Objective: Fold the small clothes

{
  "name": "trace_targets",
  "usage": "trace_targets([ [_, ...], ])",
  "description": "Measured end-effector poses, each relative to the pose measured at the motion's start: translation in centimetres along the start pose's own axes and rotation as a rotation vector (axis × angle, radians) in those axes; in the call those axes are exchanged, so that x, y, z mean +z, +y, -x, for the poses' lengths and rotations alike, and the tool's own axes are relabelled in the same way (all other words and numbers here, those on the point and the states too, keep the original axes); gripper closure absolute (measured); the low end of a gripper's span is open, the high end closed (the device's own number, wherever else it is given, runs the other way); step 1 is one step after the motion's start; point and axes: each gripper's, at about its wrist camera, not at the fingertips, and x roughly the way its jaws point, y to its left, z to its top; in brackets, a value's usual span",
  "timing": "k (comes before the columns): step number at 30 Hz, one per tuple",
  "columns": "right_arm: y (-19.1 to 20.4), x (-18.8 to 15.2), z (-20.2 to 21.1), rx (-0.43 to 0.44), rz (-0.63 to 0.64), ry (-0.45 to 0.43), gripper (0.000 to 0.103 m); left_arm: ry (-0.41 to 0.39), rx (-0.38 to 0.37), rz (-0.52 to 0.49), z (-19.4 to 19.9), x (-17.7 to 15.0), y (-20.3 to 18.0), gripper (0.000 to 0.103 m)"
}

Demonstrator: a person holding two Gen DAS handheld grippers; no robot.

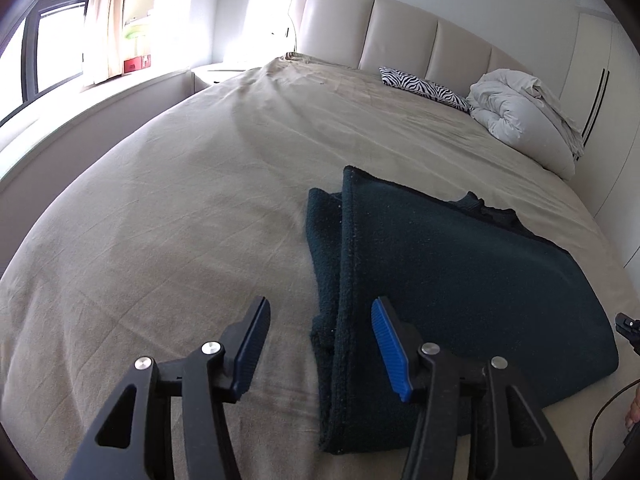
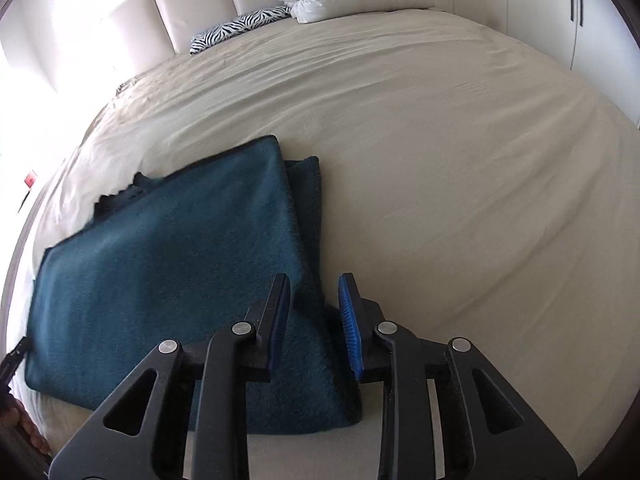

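A dark teal fleece garment (image 1: 448, 288) lies folded flat on the beige bed sheet (image 1: 180, 216); it also shows in the right wrist view (image 2: 168, 264). My left gripper (image 1: 320, 312) is open and empty, above the garment's left edge, with one finger over the cloth and one over the sheet. My right gripper (image 2: 314, 288) is open and empty, hovering over the garment's right edge near its front corner. A narrower under-layer sticks out along that edge in both views.
A zebra-print pillow (image 1: 424, 88) and a bunched white duvet (image 1: 520, 116) lie at the padded headboard (image 1: 400, 32). A window and ledge are at the left (image 1: 52, 52). White wardrobe doors (image 2: 540, 0) stand on the right.
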Motion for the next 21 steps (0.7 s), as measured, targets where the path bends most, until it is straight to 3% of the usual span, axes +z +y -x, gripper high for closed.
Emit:
trace_targets([
  [2, 1.9, -0.7, 0.4, 0.179, -0.018, 0.029, 0.078, -0.009, -0.050, -0.056, 0.8, 0.0, -2.3, 0.048],
  [5, 5.9, -2.5, -1.6, 0.420, -0.012, 0.167, 0.078, 0.012, -0.125, -0.173, 0.9, -1.0, -6.5, 0.048],
  [8, 8.7, -5.2, -5.2, 0.571, -0.045, 0.342, 0.078, 0.101, -0.122, -0.289, -1.1, -2.6, -9.4, 0.047],
  [9, 9.3, -6.3, -6.4, 0.576, -0.036, 0.402, 0.078, 0.137, -0.107, -0.299, -2.0, -3.2, -9.4, 0.047],
  [11, 9.0, -7.7, -7.8, 0.565, -0.044, 0.430, 0.079, 0.147, -0.107, -0.292, -2.8, -3.9, -8.7, 0.046],
  [13, 7.1, -7.7, -7.8, 0.612, -0.122, 0.407, 0.080, 0.148, -0.120, -0.263, -2.6, -4.0, -7.4, 0.047],
  [21, -6.5, -5.7, -5.1, 0.529, -0.451, 0.200, 0.083, 0.155, -0.152, -0.177, -1.4, -4.5, -3.5, 0.053],
])
